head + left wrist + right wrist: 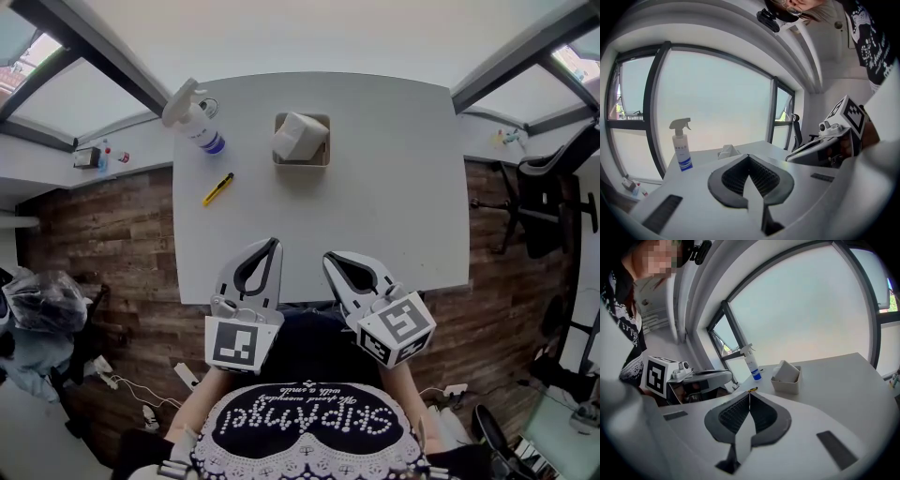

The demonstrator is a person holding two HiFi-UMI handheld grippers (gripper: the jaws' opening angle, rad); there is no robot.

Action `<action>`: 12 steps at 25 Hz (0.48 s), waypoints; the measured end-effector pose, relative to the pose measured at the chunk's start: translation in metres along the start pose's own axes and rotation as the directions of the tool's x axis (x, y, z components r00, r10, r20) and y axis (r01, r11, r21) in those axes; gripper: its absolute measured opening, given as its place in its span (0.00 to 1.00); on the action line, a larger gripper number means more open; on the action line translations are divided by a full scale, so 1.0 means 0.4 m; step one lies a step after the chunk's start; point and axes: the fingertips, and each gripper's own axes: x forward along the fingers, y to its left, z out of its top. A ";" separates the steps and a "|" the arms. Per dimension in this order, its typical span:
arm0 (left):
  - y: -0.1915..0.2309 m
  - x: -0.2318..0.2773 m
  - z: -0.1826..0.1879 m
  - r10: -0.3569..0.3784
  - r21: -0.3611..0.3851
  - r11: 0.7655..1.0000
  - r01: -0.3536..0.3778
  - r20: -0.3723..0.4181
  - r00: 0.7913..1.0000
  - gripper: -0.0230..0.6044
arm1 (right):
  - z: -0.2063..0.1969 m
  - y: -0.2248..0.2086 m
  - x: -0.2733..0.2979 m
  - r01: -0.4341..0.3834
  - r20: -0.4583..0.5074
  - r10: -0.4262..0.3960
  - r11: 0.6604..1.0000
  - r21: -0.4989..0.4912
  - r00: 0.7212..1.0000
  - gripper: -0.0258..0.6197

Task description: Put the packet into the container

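Closest to the head camera is the black printed shirt (305,427) of the person carrying the rig. Both grippers are just beyond it, at the near edge of the white table (412,206).

1. Left gripper (271,245): I read the jaws as fully closed, tips meeting, with nothing between the pads. Its marker cube (244,343) faces upward, toward the head camera.
2. Right gripper (332,257): I read the jaws as pressed together along their whole length and empty. Its marker cube (397,329) is tilted outward to the right.
3. The two grippers sit side by side, near each other but not touching, with their tips over the table's near edge.

Task item location: the white packet (295,133) is inside the rectangular container (302,161), leaning at a tilt and rising above the rim. The container stands at the far middle of the table, well apart from both grippers.

Other items: a spray bottle (195,118) with a blue-banded label stands upright to the left of the container. A yellow cutter (217,189) lies flat on the table's left side, nearer the grippers than the bottle.
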 end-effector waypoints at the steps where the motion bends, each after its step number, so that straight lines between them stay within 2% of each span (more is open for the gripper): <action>1: 0.000 0.000 -0.001 0.002 0.001 1.000 -0.002 -0.001 1.000 0.05 | 0.000 -0.001 0.000 -0.001 0.000 0.001 1.000 0.001 1.000 0.06; 12: 0.001 -0.009 -0.004 0.013 -0.012 1.000 -0.013 -0.001 1.000 0.05 | -0.002 0.007 0.001 -0.011 -0.006 0.011 1.000 -0.015 1.000 0.06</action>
